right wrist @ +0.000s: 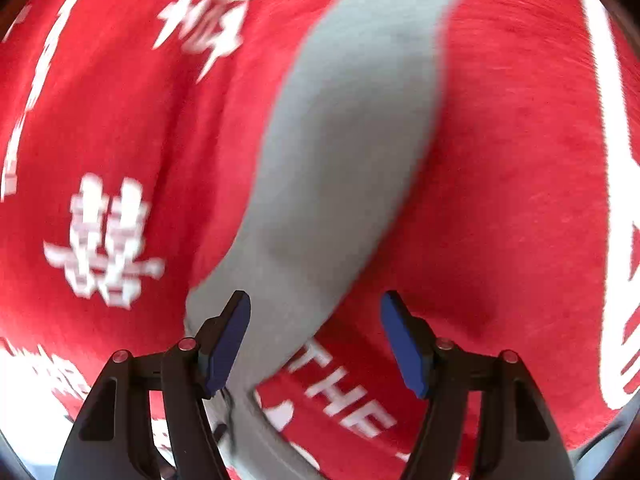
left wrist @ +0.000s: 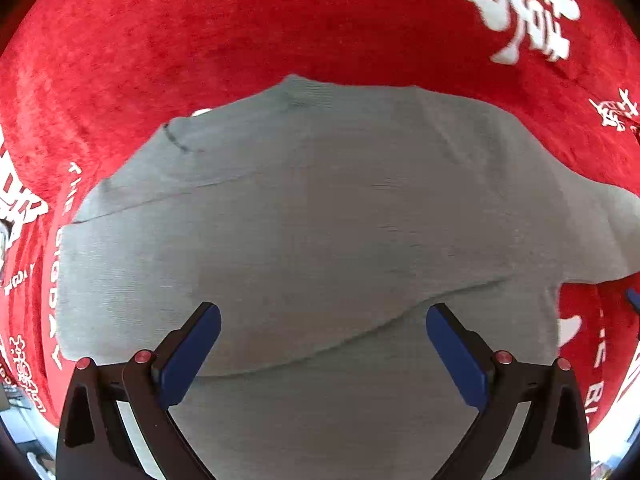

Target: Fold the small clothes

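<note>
A small grey knit garment (left wrist: 320, 220) lies spread on a red cloth (left wrist: 200, 40), with a fold crease across its near part. My left gripper (left wrist: 323, 320) is open and empty above the garment's near edge. In the right wrist view, a long grey part of the garment (right wrist: 340, 152) runs from the top down to the bottom left. My right gripper (right wrist: 316, 312) is open and empty over its lower end; the left finger (right wrist: 226, 344) overlaps the grey fabric. This view is blurred by motion.
The red plush cloth with white characters and letters (right wrist: 108, 240) covers the whole surface. Its edge and a bright room floor show at the lower left (left wrist: 24, 412) and lower right of the left wrist view.
</note>
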`<state>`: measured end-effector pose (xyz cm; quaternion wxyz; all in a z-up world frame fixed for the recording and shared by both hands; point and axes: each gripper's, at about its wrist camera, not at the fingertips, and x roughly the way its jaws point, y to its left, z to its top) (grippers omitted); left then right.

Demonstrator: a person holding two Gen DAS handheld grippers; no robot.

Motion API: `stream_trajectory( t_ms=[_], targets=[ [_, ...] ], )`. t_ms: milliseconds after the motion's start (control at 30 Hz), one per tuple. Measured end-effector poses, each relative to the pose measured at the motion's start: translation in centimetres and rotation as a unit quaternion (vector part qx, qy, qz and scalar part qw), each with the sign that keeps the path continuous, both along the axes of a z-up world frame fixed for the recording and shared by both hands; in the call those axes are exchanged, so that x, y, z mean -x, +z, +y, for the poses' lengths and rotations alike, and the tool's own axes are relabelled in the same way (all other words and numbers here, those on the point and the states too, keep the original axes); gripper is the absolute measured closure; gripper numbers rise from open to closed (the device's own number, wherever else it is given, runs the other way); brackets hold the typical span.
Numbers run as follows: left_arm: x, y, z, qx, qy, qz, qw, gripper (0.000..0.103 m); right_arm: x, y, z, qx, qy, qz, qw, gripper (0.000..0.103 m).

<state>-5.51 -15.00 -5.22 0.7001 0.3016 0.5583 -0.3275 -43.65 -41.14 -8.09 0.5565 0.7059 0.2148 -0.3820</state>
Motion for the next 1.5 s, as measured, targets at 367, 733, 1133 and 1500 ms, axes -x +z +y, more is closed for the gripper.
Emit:
stream_trajectory(
  t_ms=[367, 733, 1133, 1500],
  targets=[
    [1.0, 0.3, -0.6, 0.007, -0.003, 0.005, 1.0000, 0.000, 0.1, -0.5, -5.2, 0.009, -0.078, -0.100, 0.992, 0.096],
    [-4.6, 1.7, 3.9, 0.018, 0.046, -0.013, 0.9987, 0.000, -15.2, 8.2, -2.5, 0.116, 0.209, -0.111, 0.965, 0.097],
    [-11.2, 1.9, 11.6, 0.024, 0.125, -0.019, 0.9917, 0.000, -36.9, 1.9, 14.1, 0.076, 0.500, -0.002, 0.863, 0.093],
    [-13.5, 2.6, 14.7, 0.081, 0.124, 0.032, 0.9884, 0.000, -30.9, 1.1, 9.3, 0.028, 0.290, -0.032, 0.956, 0.085]
  ],
)
